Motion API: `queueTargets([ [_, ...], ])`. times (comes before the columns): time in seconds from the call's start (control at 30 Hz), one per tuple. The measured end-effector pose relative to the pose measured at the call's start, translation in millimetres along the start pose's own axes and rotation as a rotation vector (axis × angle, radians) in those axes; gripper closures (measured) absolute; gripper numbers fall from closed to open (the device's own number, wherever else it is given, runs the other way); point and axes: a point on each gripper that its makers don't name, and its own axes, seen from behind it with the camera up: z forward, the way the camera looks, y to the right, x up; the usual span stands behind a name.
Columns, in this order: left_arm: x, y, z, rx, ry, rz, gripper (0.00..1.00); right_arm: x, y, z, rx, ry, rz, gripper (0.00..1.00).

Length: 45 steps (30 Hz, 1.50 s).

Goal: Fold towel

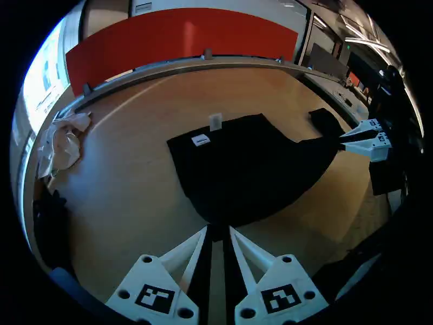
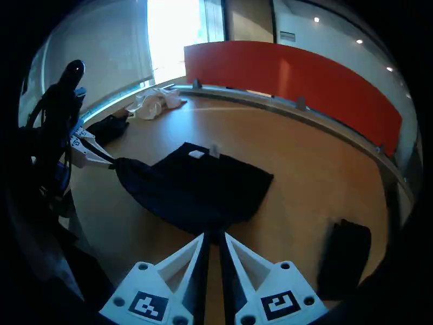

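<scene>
A black towel lies spread on the wooden table, with a white label near its far edge. My left gripper is shut on the towel's near corner, which runs up between its fingers. My right gripper pinches another corner at the right and holds it lifted. In the right gripper view the towel stretches from my right gripper, shut on its corner, to the left gripper at the left, also shut on the cloth.
A heap of white cloth lies at the table's far side. A red partition stands along the back edge. Dark cloth bundles sit near the table's edges.
</scene>
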Motion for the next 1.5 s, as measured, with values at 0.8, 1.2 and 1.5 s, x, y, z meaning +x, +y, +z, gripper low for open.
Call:
queueTargets([
  [0.8,14.8,-4.6,0.3,0.012,-0.006,-0.025,0.87,12.2,9.5,4.3,-0.005,-0.01,-0.021,0.88],
  [1.2,50.8,-31.9,50.6,0.02,-0.01,-0.067,0.87,29.0,49.9,52.8,-0.025,-0.032,-0.016,0.88],
  [1.5,68.7,-46.1,82.8,0.014,-0.029,-0.071,0.87,29.4,72.7,86.9,-0.031,-0.073,0.004,0.88],
])
